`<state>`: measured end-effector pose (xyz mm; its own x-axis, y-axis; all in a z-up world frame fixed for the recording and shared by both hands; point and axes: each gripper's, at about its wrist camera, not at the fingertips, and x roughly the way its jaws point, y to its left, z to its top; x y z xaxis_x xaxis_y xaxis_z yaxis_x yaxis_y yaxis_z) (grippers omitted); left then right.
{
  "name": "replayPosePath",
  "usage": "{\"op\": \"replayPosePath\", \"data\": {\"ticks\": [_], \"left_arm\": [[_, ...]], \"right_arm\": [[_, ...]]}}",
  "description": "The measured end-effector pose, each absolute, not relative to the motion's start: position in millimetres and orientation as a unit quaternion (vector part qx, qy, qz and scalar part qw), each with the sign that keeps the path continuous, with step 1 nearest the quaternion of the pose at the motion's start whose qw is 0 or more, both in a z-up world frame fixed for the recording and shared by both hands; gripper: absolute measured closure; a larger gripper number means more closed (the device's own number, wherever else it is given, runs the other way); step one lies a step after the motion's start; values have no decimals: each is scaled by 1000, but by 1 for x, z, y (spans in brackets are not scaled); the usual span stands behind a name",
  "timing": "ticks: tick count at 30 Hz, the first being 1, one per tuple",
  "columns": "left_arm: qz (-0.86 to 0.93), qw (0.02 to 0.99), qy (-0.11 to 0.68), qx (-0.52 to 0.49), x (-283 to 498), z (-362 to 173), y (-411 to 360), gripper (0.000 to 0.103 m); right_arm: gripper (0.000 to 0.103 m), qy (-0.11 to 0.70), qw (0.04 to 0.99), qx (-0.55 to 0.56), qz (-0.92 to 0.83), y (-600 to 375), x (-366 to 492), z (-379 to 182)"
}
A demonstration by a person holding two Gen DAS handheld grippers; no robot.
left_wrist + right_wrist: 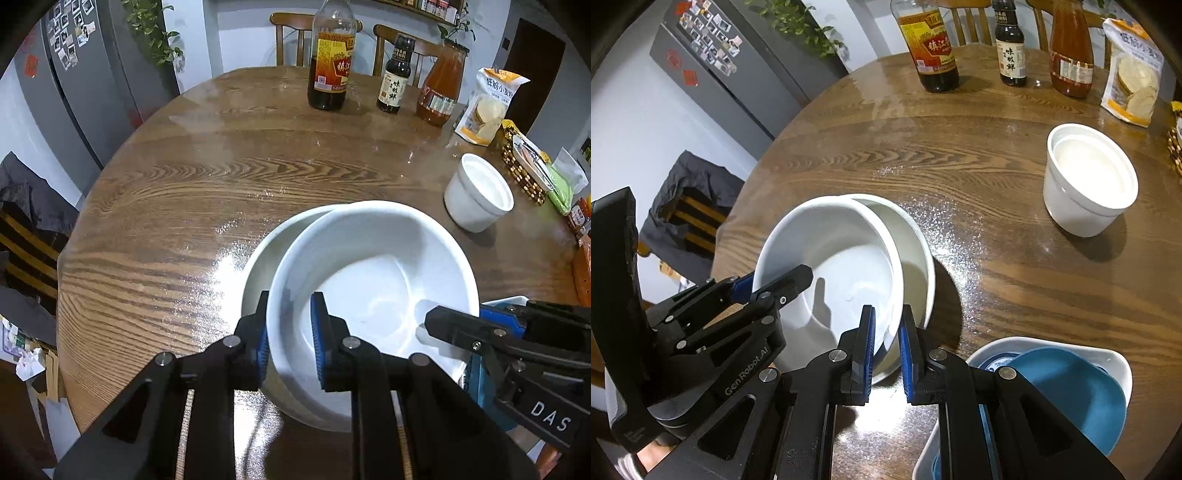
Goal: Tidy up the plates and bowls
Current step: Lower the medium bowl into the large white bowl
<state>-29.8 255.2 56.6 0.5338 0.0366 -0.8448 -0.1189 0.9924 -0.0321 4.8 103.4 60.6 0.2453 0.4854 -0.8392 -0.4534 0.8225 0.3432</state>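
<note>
The round wooden desk point(192, 192) is carrying two white bowls; the upper white bowl point(373, 295) is sitting tilted inside the lower white bowl point(912, 258), probably for nesting. The left tool point(290, 343) is pinching the upper bowl's near rim, steadying it. The right tool point(886, 354) is clamping its opposite rim.
</note>
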Motion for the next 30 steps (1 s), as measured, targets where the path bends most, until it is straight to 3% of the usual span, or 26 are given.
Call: {"op": "replayPosePath", "data": {"ticks": [30], "left_arm": [[62,874,481,-3,-25,50,246,78]], "right_arm": [[88,531,796,-13,290,110,4,63]]}}
